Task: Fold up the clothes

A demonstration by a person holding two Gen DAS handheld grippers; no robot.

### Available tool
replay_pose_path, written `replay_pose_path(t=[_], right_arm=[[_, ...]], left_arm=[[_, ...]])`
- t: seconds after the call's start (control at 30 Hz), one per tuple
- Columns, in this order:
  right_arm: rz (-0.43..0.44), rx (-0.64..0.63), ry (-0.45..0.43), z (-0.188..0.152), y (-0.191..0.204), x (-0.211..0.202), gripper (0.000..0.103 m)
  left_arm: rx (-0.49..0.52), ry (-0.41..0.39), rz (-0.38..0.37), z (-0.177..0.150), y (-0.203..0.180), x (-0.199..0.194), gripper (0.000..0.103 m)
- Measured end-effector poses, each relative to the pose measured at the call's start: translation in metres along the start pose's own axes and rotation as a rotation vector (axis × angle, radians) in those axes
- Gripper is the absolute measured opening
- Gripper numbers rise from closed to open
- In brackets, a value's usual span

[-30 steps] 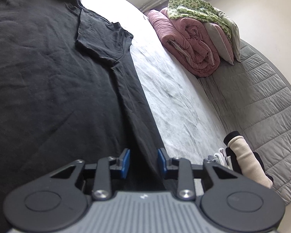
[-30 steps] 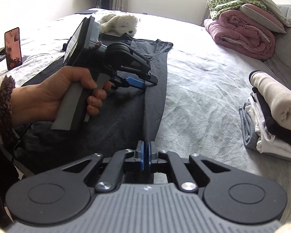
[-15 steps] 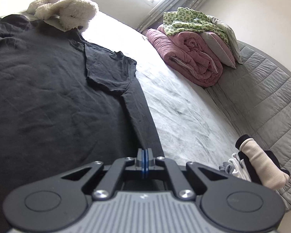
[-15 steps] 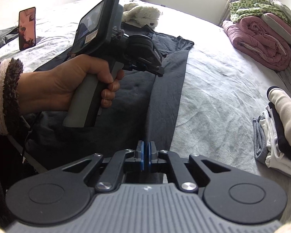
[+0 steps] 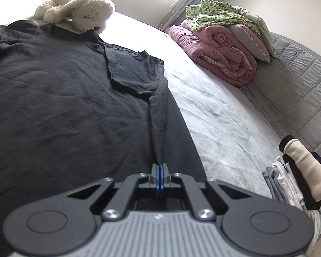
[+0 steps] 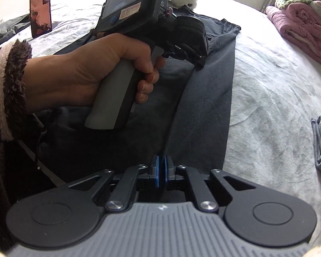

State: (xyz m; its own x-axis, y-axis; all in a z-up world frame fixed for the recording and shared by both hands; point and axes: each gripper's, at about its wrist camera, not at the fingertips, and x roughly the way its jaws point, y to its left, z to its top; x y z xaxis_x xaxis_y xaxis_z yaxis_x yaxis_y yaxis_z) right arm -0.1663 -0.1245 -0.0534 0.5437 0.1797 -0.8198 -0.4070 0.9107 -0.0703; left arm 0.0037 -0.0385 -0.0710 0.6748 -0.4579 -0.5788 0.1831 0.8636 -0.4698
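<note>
L jaws pinch black shirt (image 5: pixel 75 98) fold ahead | R jaws nearly closed, grip unclear | risk: thin pinch slips, I lose fold

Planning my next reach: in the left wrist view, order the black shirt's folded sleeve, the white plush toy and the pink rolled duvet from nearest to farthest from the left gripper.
1. Folded sleeve of the black shirt, straight ahead of the left gripper.
2. Pink rolled duvet, far right.
3. White plush toy, far left, past the collar; too close to the duvet to rank surely.
</note>
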Motion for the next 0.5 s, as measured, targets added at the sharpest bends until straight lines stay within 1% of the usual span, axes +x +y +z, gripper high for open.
replay_pose_path(t=[0.03,0.07,0.1,0.13,0.17,0.2,0.23,0.27,0.33,0.37,0.47,0.5], right_arm=[[0.019,0.013,-0.002,0.000,-0.001,0.000,0.010],[0.051,0.041,-0.008,-0.001,-0.006,-0.002,0.017],[0.083,0.069,-0.014,-0.001,-0.010,-0.004,0.017],[0.114,0.104,-0.028,-0.002,-0.017,-0.009,0.018],[0.144,0.139,-0.042,-0.003,-0.024,-0.014,0.019],[0.133,0.165,-0.072,-0.003,-0.030,-0.019,0.020],[0.122,0.191,-0.102,-0.004,-0.036,-0.024,0.026],[0.110,0.216,-0.133,-0.004,-0.043,-0.030,0.027],[0.087,0.267,-0.193,-0.005,-0.055,-0.040,0.027],[0.068,0.282,-0.209,-0.005,-0.060,-0.041,0.027],[0.030,0.278,-0.221,-0.002,-0.061,-0.033,0.027],[0.027,0.273,-0.209,-0.005,-0.059,-0.032,0.027]], left_arm=[[0.004,0.002,0.005,0.001,-0.001,-0.001,0.001],[0.007,0.004,0.011,0.002,-0.001,-0.001,0.002],[0.007,0.005,0.021,0.004,-0.001,-0.002,0.002],[0.005,0.006,0.032,0.005,-0.002,-0.004,0.007],[0.011,-0.002,0.036,0.007,-0.002,-0.007,0.015],[0.020,-0.012,0.038,0.008,-0.003,-0.010,0.020],[0.031,-0.023,0.030,0.009,-0.004,-0.012,0.027],[0.044,-0.034,0.018,0.011,-0.006,-0.015,0.029],[0.072,-0.045,-0.032,0.013,-0.010,-0.019,0.030],[0.088,-0.040,-0.062,0.013,-0.013,-0.019,0.031],[0.150,-0.012,-0.158,0.008,-0.021,-0.016,0.033],[0.173,0.007,-0.182,0.004,-0.023,-0.014,0.033]])
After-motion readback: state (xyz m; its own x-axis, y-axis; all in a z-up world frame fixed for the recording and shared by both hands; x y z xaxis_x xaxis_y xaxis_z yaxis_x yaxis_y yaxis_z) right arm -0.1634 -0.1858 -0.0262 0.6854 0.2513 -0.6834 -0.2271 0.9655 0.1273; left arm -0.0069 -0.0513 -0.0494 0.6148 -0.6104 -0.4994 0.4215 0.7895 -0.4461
